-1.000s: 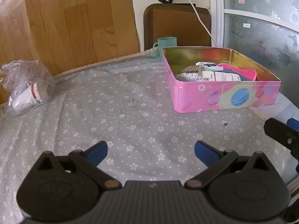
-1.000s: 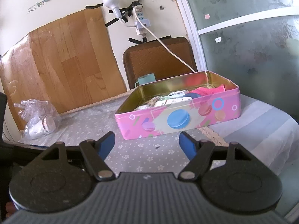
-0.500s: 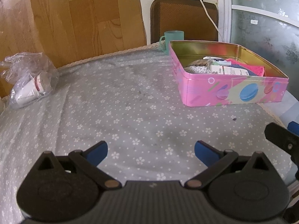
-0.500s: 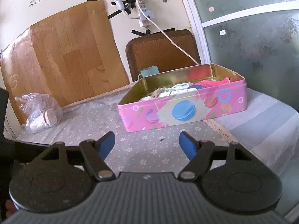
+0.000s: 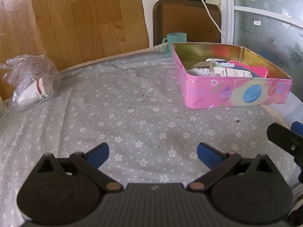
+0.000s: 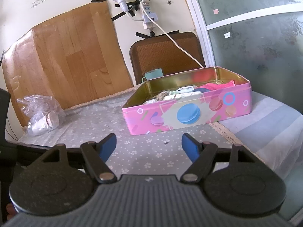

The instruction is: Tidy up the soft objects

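Plainly we hold both grippers, left and right, spread and empty, before the tin; its labels are unreadable.

A tin box sits on the right side of a cloth-covered table, holding a folded cloth, small cartons and a beaded bundle. A mug stands just behind the box's far left corner, with a chair back behind it against the wall. A plastic bag containing cups lies at the table's far left edge, before a leaning board. A cord runs from a wall socket down behind the box. A glass door stands to the right.
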Demonstrator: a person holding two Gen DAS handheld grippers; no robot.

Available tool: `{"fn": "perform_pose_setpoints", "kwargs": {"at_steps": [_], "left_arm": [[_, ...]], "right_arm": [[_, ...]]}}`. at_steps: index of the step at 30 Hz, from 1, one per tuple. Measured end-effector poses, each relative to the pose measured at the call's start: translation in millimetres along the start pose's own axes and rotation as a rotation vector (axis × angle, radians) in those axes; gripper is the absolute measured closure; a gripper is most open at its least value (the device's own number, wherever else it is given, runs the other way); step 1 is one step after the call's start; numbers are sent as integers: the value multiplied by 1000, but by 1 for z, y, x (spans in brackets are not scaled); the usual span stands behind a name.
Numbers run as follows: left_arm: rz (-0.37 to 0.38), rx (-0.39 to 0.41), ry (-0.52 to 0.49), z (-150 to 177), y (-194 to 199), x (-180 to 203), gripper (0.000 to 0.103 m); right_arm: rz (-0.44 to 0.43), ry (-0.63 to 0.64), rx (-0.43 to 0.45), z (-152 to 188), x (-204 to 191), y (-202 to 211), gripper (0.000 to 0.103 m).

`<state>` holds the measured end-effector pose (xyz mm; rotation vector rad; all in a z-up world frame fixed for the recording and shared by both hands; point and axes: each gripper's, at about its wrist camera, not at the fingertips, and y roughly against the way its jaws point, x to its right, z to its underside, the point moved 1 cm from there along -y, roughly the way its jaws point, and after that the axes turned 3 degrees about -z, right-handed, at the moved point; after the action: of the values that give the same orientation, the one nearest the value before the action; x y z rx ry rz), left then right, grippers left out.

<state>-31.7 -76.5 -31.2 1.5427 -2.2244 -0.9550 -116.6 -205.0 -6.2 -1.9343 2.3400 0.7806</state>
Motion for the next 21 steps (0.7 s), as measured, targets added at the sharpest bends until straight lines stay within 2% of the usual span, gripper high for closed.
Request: {"fn": "perform_pose_setpoints", "kwargs": {"at_steps": [21], "left_arm": [[2,19,-26,1,5,4,0]], "right_arm": [[-8,-1,11,3,-2,1,25]]}}
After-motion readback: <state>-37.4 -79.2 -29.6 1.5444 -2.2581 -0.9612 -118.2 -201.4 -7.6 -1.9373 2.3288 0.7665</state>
